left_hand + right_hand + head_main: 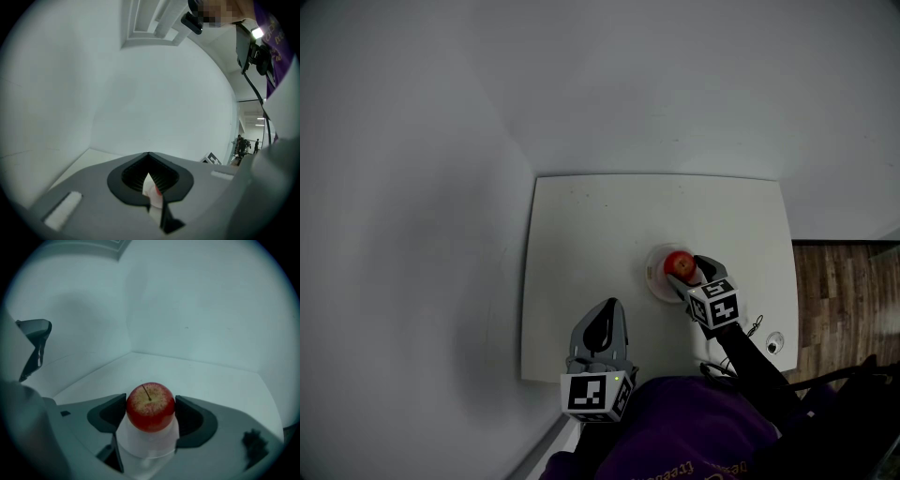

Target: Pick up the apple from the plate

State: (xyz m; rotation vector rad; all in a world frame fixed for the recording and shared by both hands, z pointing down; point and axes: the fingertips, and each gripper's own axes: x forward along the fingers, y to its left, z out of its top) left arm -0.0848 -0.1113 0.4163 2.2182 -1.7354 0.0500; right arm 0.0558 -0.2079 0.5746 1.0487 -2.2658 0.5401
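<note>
Pinching a round red apple with a thin stem (pixel 150 405) with the right gripper (pixel 687 274), pressing the dark pads (pixel 187 416) snug against both sides of it. Catching that apple right over a small round white plate (pixel 656 281), a bit right of the middle of a white square tabletop (pixel 600 225) shoved into a corner of plain white walls (pixel 412 187). Honestly not managing to tell whether it's resting on the plate or just clear of it. Holding the left gripper (pixel 606 317) with its jaws fully together, gripping nothing, over the table's near edge and well apart from the plate. Also spotting a little round white gadget with a dark centre (pixel 774 344) near the table's front right corner, brown wooden floor planks (pixel 844 291) past that edge, and a purple sleeve (pixel 694 441) down at the bottom.
</note>
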